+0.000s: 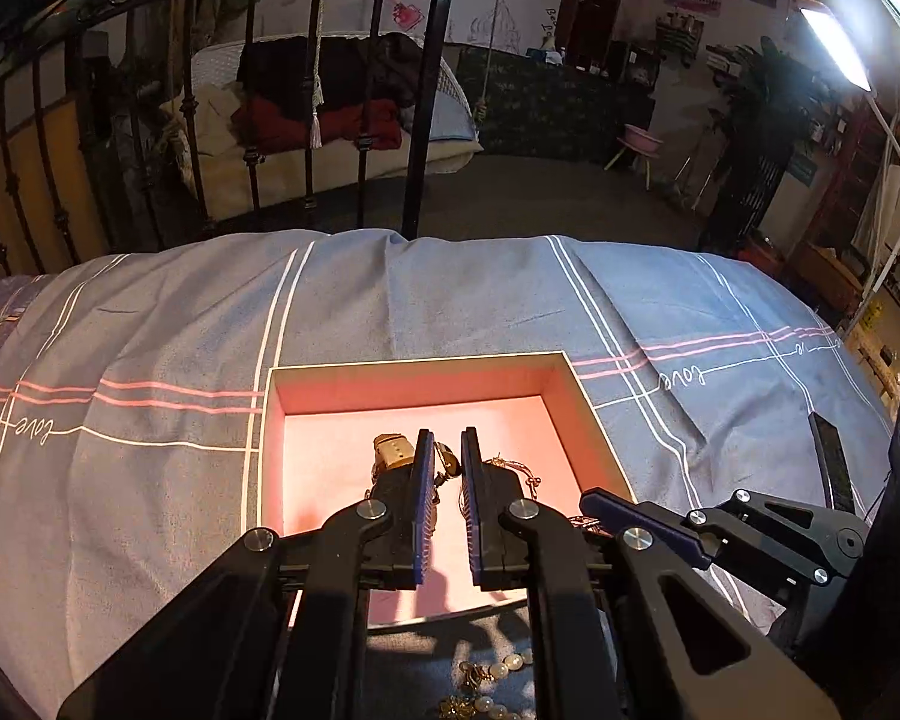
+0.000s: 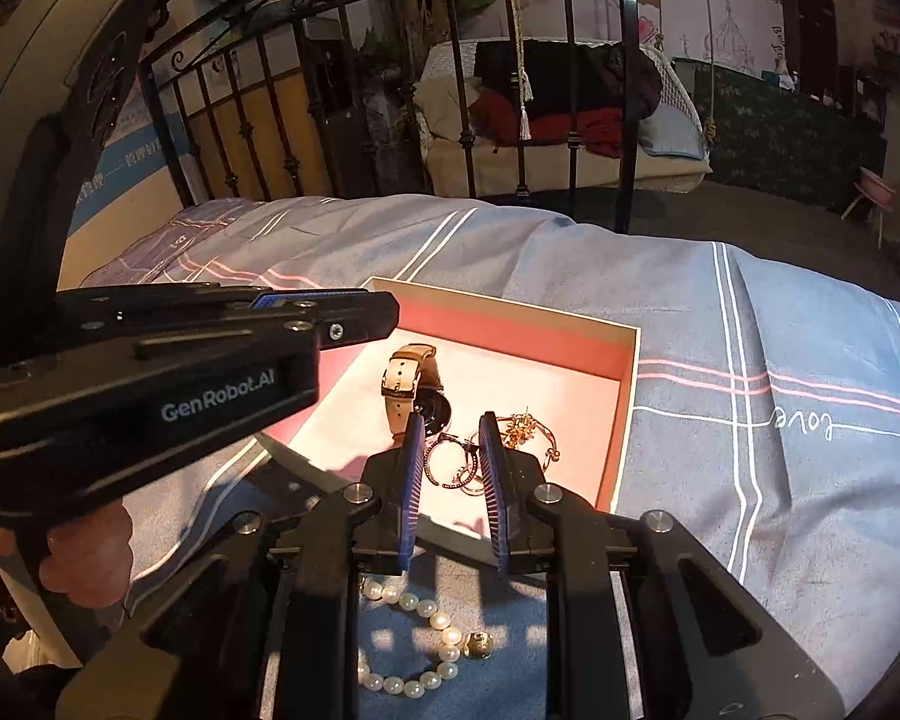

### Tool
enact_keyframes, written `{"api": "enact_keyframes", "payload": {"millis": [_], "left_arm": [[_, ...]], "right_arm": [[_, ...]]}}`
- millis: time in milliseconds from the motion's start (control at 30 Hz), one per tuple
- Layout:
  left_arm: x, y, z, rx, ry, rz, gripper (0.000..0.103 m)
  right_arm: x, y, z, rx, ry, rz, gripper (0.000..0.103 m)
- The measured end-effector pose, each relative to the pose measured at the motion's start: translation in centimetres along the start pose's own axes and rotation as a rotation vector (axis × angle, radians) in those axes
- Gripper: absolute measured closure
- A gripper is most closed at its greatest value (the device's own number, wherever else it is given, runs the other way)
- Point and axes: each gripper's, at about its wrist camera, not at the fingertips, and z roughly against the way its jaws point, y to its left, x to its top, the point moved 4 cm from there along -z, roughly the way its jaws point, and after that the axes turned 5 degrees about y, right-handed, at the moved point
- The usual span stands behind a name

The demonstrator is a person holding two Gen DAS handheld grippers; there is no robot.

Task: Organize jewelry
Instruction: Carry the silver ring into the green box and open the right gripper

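Observation:
A shallow pink-lined box [image 1: 594, 414] [image 2: 627, 372] lies on the bed. In it are a beige-strap watch [image 2: 405, 375] [image 1: 393, 450], gold jewelry [image 2: 525, 429] and hoop rings [image 2: 450, 462]. My left gripper [image 1: 448, 462] hovers over the box with a narrow gap between its blue pads, nothing held; it shows in the right wrist view [image 2: 354, 315] at left. My right gripper [image 2: 450, 444] is open above the hoops, empty. A pearl bracelet [image 2: 414, 642] [image 1: 498, 687] lies on the cover in front of the box.
The bed has a blue-grey striped cover [image 1: 150, 360] [image 2: 750, 390]. A black iron bed frame [image 1: 414, 120] stands at its far edge. The right gripper's arm [image 1: 720, 528] crosses the left wrist view at right.

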Motion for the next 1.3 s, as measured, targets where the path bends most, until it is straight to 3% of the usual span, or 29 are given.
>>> {"api": "enact_keyframes", "payload": {"millis": [600, 1300], "left_arm": [[0.3, 1.0, -4.4, 0.051, 0.083, -0.017, 0.094], [0.5, 0.5, -4.7, 0.069, 0.084, -0.039, 0.094]], "right_arm": [[-0.3, -1.7, -4.1, -0.01, 0.071, -0.034, 0.083], [-1.0, -1.0, -5.2, 0.025, 0.108, -0.022, 0.083]]}}
